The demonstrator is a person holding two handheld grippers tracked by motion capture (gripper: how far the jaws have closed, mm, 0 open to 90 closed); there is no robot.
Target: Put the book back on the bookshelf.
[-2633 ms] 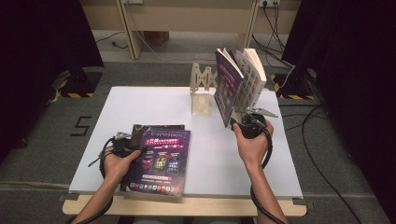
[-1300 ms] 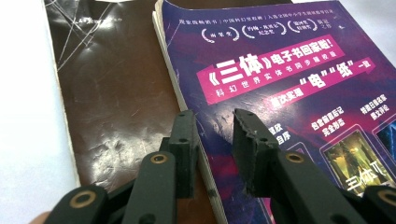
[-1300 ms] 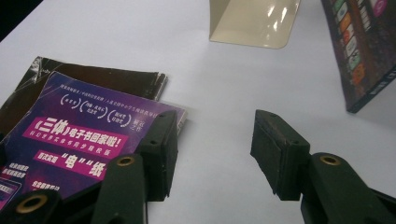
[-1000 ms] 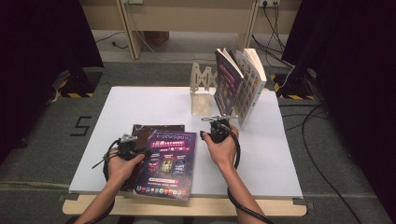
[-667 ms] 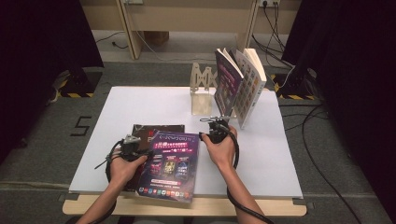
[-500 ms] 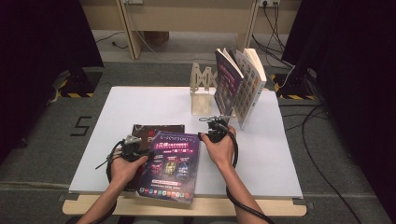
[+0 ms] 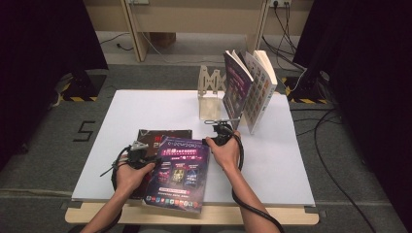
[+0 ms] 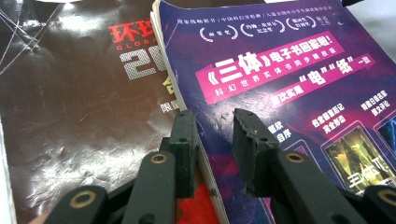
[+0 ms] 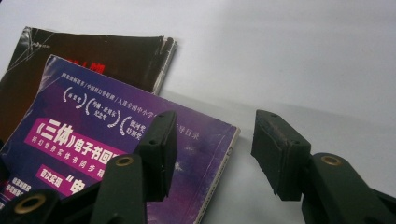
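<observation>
Two magazines lie near the front edge of the white desk [image 7: 145, 107]. The purple magazine [image 7: 179, 172] rests tilted on top of the dark magazine [image 7: 155, 136], covering most of it; the dark cover shows at the upper left.

Left hand-held gripper [image 8: 212, 128]: its jaws straddle the left edge of the purple magazine, one jaw beside and under that edge, the other above the cover. A gap shows between the upper jaw and the cover, so whether the pads press on the magazine cannot be told. In the high view this gripper [image 7: 137, 153] sits at the magazine's left side.

Right hand-held gripper [image 9: 215, 142]: jaws wide apart, nothing between the pads. One jaw hangs over the purple magazine's upper right corner, the other over bare desk. In the high view it [image 7: 219, 133] sits at that corner.

At the back of the desk, a wooden rack [image 7: 210, 92] holds standing books [image 7: 250, 90], which lean to the right of it.
</observation>
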